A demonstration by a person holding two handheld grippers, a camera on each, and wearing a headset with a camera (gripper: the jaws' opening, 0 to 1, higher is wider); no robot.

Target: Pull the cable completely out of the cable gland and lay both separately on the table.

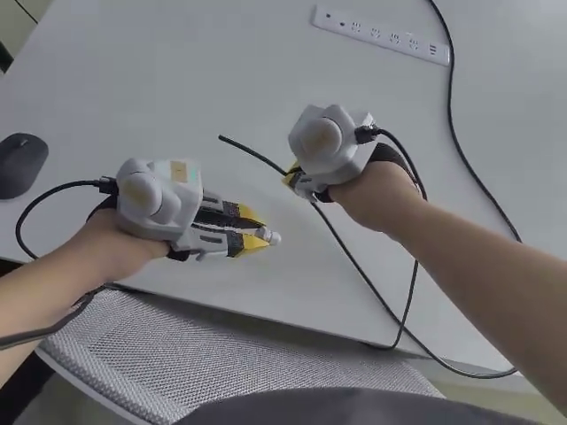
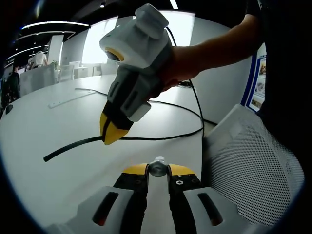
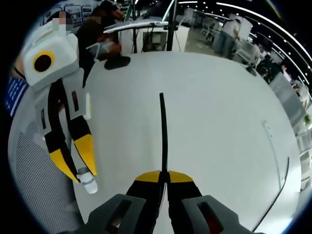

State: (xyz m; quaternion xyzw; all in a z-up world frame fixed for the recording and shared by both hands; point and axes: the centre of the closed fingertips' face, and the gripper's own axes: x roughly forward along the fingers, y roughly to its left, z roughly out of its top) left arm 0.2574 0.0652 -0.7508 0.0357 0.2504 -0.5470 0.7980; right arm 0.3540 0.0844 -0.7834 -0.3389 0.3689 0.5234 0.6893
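**Head view: cable and gland parted, both held off the table**

1. Grey mesh chair seat point(image 1: 221, 354): bottom of the frame, nearest the camera.
2. The left gripper point(image 1: 264, 237): lower left of centre. Its yellow-tipped jaws are clenched on the small whitish plastic cable gland point(image 1: 273, 237). In the left gripper view the gland sits pinched between the jaw tips at bottom centre.
3. The right gripper point(image 1: 295, 181): centre of the frame. Its jaws are clamped on the thin black cable point(image 1: 252, 155). The free end points to the upper left and the rest trails to the lower right. In the right gripper view the cable runs straight up from the jaws, well apart from the gland at lower left.
4. Pale grey table point(image 1: 177, 71): beneath both grippers.
5. Dark computer mouse point(image 1: 19, 164): left edge.
6. White power strip point(image 1: 381, 35): top right, farthest away.

Step in hand: the pulling-out looks finished and the laying-down has not yet been done. The next move calls for lowering each gripper to bare table, with the two kept apart, and then letting the jaws go.
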